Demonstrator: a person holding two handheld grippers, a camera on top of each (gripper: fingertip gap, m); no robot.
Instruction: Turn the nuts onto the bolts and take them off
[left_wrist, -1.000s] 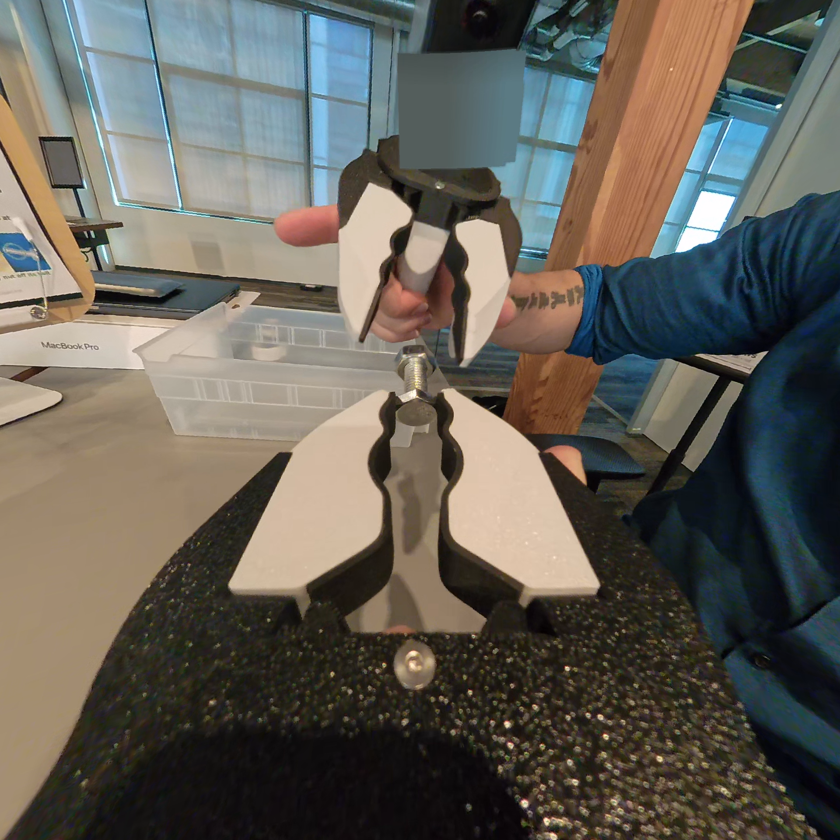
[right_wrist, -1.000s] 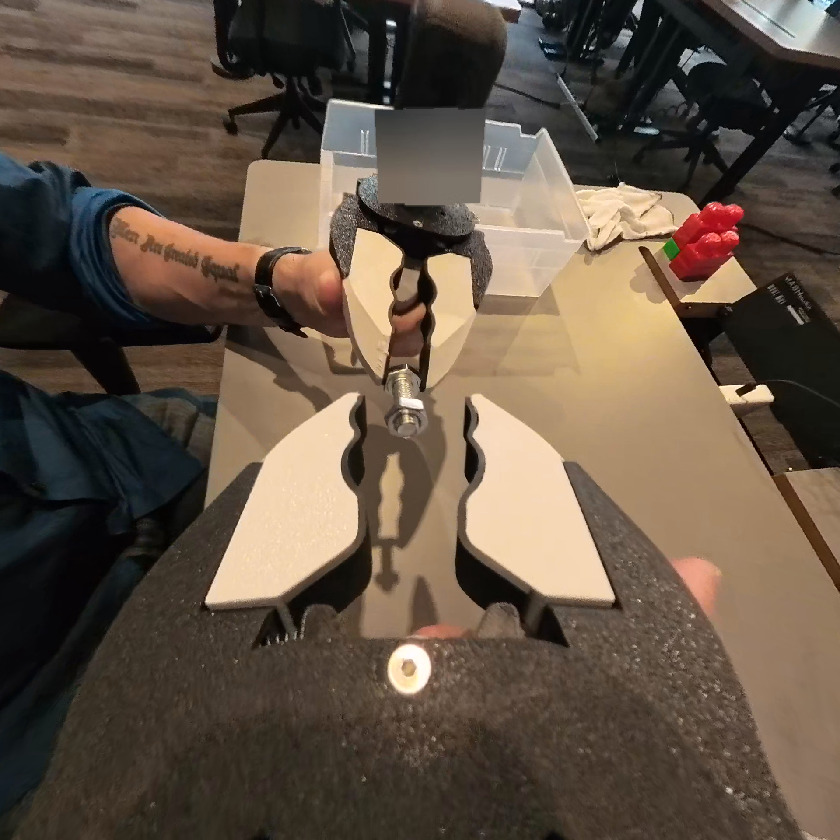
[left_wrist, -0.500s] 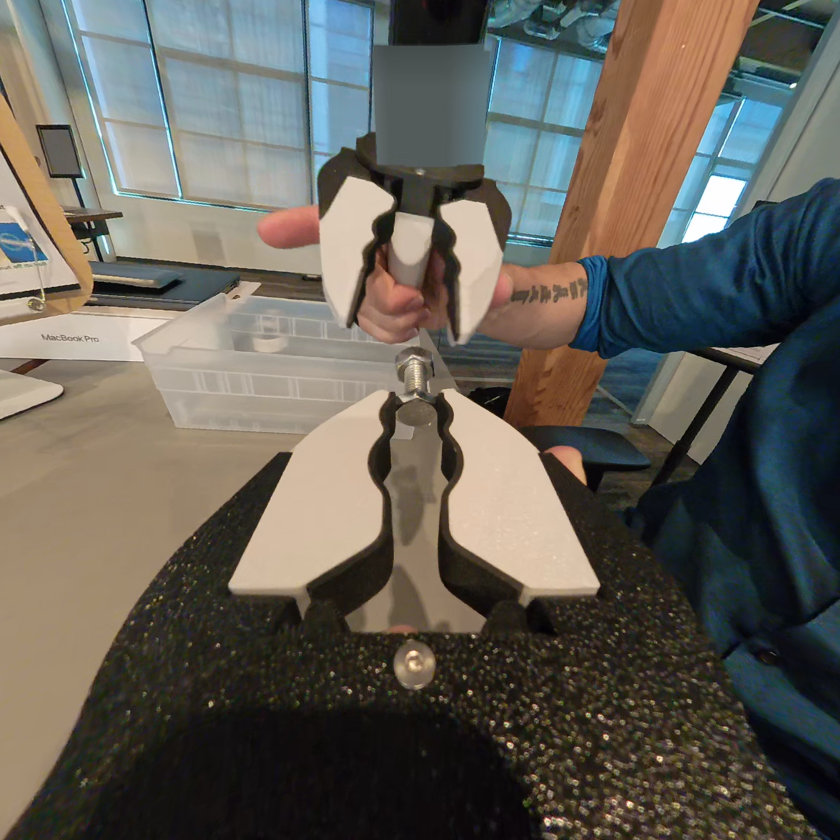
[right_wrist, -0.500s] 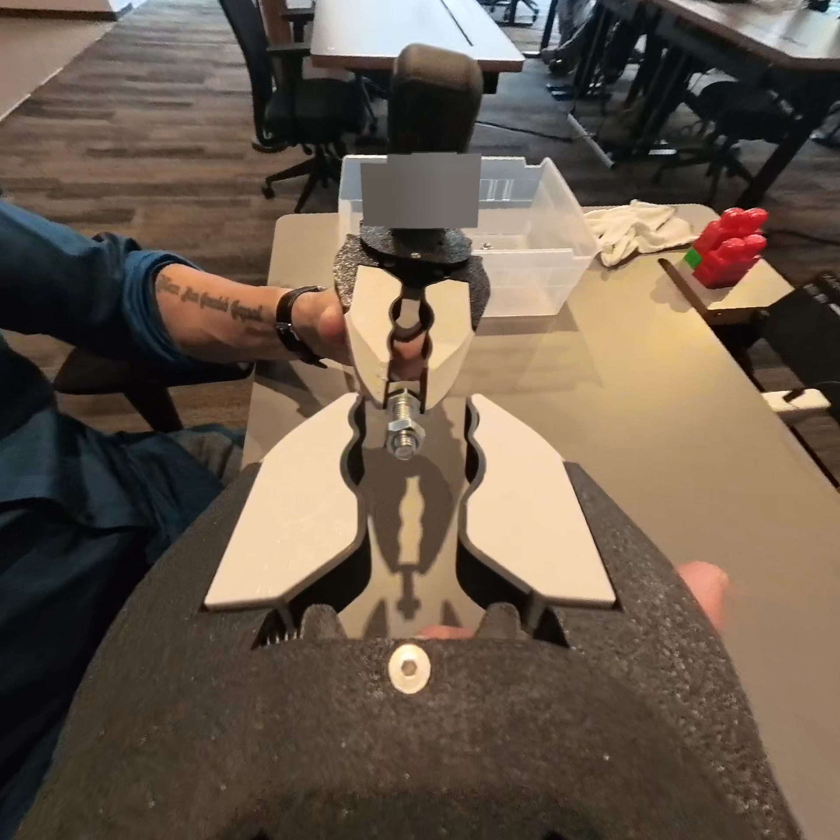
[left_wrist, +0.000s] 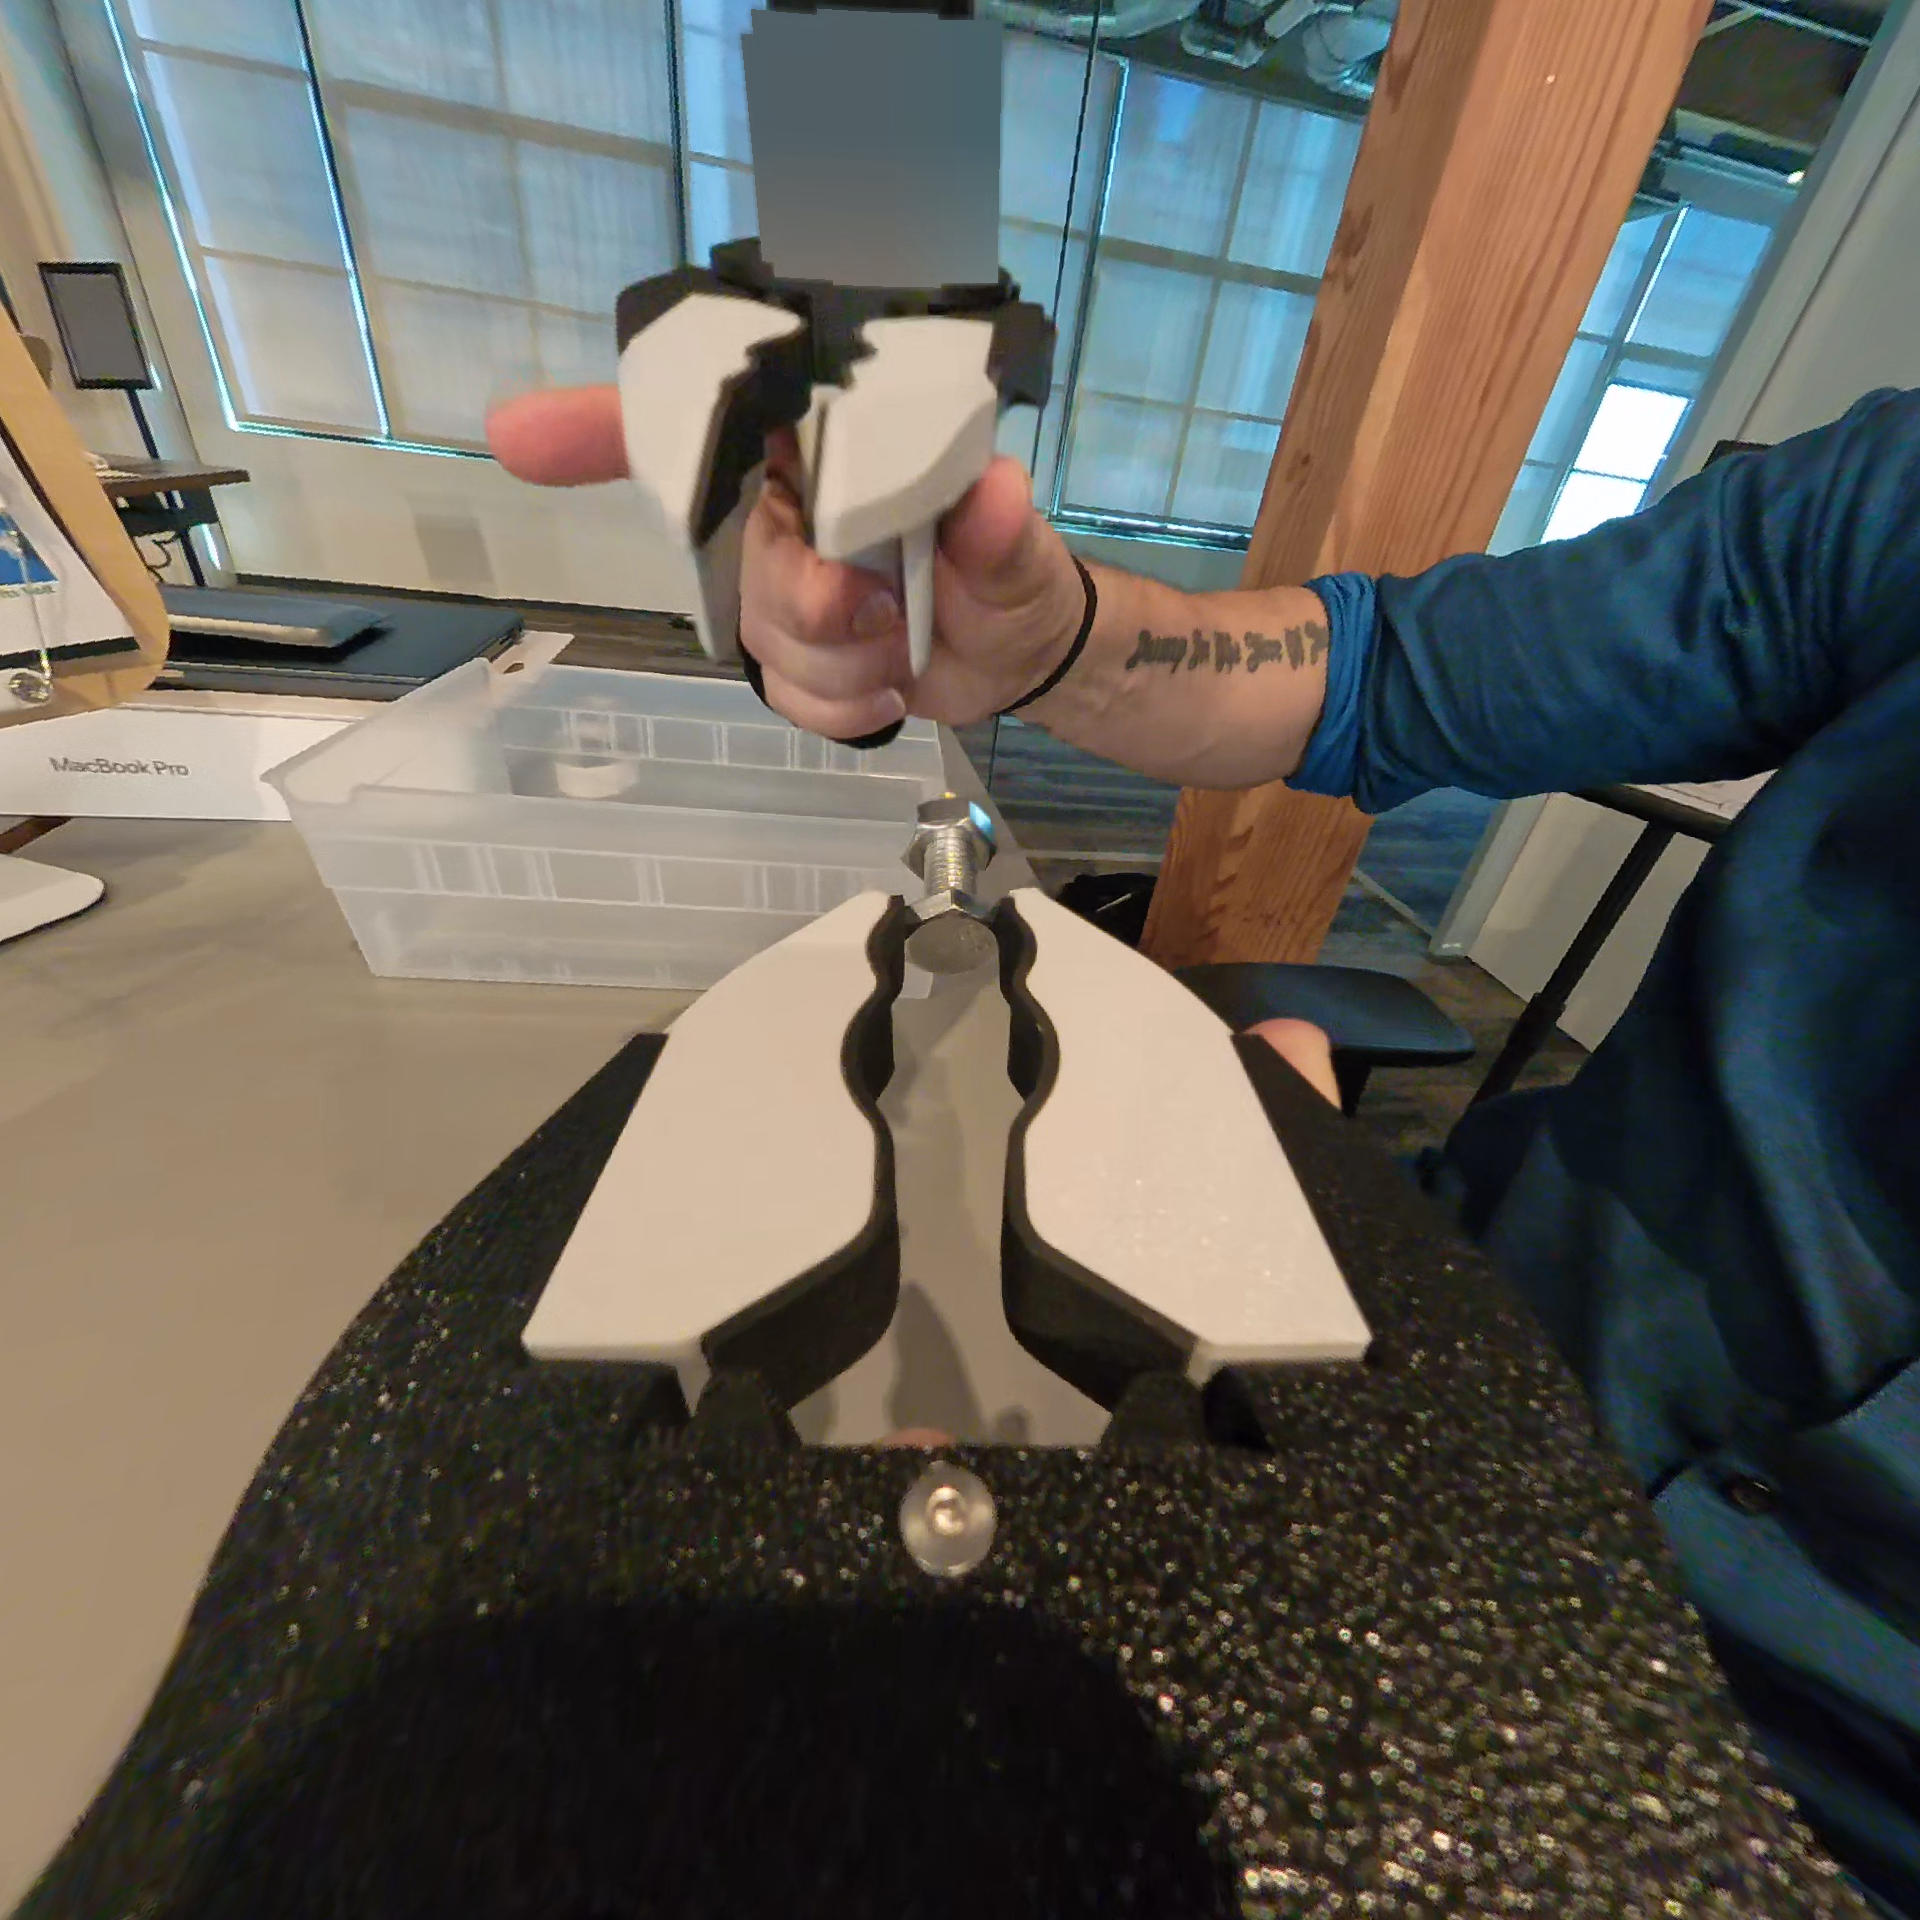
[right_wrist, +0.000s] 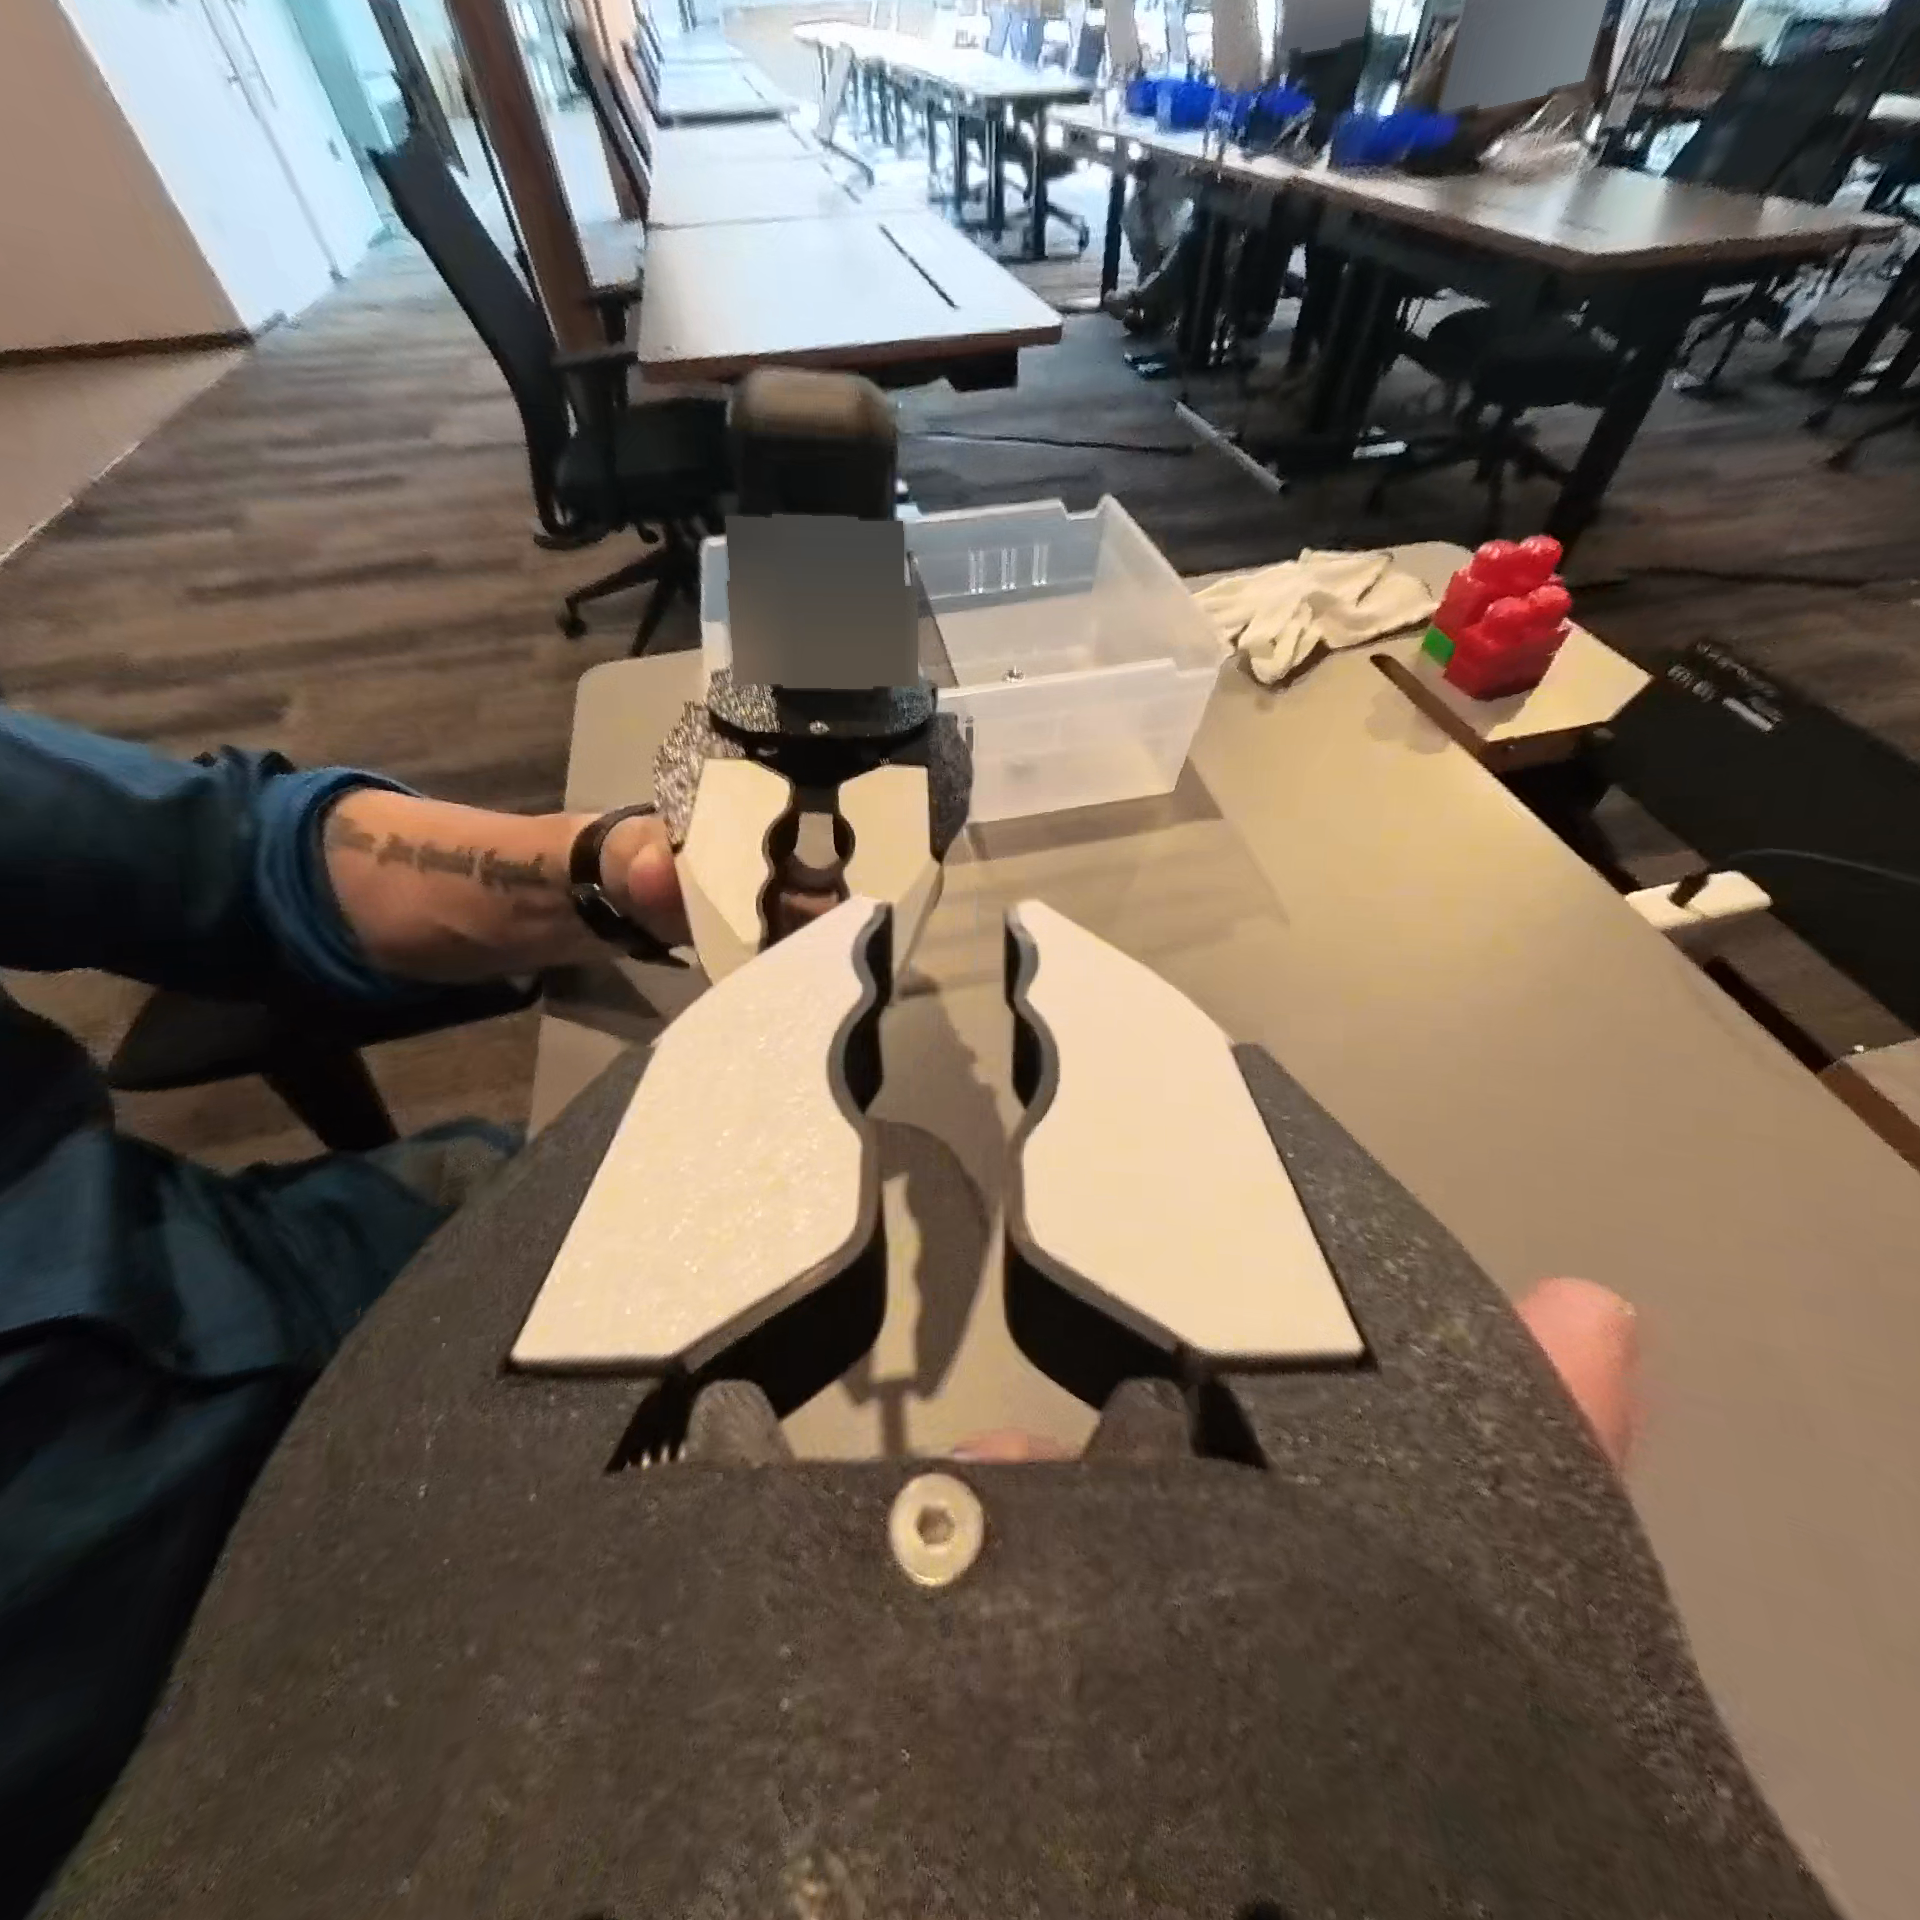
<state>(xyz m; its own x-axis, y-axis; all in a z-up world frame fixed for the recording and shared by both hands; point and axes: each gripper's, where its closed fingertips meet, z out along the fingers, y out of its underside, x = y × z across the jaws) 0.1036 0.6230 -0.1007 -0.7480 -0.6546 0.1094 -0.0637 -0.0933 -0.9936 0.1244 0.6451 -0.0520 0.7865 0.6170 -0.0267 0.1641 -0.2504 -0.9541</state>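
My left gripper is shut on the head of a silver bolt that points away from it. A hex nut sits near the bolt's far end. My right gripper hangs above the nut, apart from it and twisted to one side. In the right wrist view my right gripper is empty, its jaws a narrow gap apart. The left gripper shows just beyond it there, partly behind the right gripper's left finger. The bolt and nut are hidden in that view.
A clear plastic bin stands on the grey table behind the grippers; it also shows in the right wrist view. A white cloth and red toy blocks lie at the far right. A wooden post stands beyond the table. One gripper's finger ends stand about 6 cm off the other's.
My right gripper has lifted up and away from the nut, twisted, and its jaws have narrowed. My left gripper still holds the bolt in the same place.
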